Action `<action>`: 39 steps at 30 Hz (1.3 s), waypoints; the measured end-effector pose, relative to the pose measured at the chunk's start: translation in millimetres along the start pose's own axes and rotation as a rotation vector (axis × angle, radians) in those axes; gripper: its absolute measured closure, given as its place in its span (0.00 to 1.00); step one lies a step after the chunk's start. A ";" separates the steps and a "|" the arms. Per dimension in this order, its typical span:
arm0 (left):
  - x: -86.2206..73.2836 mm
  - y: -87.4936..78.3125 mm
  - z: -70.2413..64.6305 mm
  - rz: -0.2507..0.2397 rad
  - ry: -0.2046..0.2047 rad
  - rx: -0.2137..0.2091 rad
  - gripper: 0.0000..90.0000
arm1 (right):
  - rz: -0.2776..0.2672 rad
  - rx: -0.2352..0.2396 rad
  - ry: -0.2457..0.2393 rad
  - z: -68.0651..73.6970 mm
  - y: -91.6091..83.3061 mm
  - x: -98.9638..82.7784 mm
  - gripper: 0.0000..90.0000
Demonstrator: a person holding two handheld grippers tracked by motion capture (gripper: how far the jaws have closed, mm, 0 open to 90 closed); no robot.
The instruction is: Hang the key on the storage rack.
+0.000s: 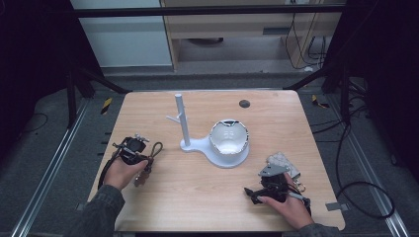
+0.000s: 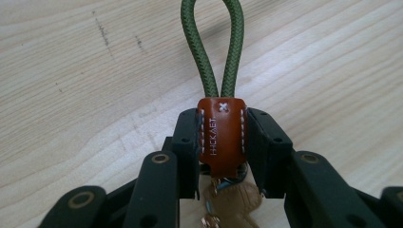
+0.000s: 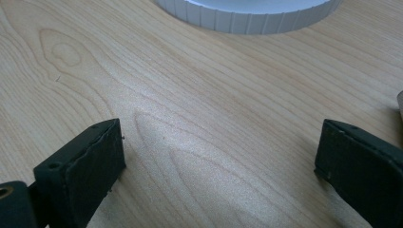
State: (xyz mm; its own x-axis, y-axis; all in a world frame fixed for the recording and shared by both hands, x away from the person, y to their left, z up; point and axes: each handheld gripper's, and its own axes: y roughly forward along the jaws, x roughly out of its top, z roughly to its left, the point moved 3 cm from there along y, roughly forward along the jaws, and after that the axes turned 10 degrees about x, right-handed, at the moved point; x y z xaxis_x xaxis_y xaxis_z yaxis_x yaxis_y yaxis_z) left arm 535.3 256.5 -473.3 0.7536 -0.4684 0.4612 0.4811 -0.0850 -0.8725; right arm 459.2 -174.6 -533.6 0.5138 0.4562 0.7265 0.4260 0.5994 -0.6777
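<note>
My left gripper (image 2: 221,147) is shut on a keychain's brown leather tab (image 2: 221,135), one pad on each side of it. The keychain's green cord loop (image 2: 192,47) sticks out past the fingertips over the wooden table, and a tan piece hangs below the tab. In the high view the left gripper (image 1: 148,157) is at the table's left with the cord loop (image 1: 157,147) beside it. My right gripper (image 1: 252,193) rests near the front right, its jaws wide open. Between the right gripper's fingers (image 3: 90,161) lies bare wood.
A white stand with an upright pegged post (image 1: 181,121) and a round white bowl (image 1: 228,138) on its base stands mid-table; its ribbed rim (image 3: 247,16) lies ahead of the right gripper. A pale lumpy object (image 1: 282,159) sits beside the right hand. A dark round hole (image 1: 244,103) is at the back.
</note>
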 end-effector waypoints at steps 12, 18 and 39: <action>-10.0 -40.4 -18.8 -0.214 0.043 -0.017 0.73 | 0.003 0.001 0.005 0.6 -0.6 -0.4 0.03; -7.0 -49.1 -26.1 -0.278 0.057 -0.028 0.73 | 0.003 0.001 0.005 0.7 -0.6 -0.4 0.03; 4.3 -80.6 -47.8 -0.523 -0.017 -0.006 0.73 | 0.004 -0.001 0.000 0.5 -1.1 -1.0 0.03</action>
State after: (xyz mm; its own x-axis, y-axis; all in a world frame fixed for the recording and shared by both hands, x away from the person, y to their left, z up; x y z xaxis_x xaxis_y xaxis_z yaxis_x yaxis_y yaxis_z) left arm 478.3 219.3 -408.7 0.4203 -0.3481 0.8379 0.7926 -0.3086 -0.5258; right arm 457.8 -175.4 -533.5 0.5158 0.4584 0.7237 0.4245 0.5970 -0.6807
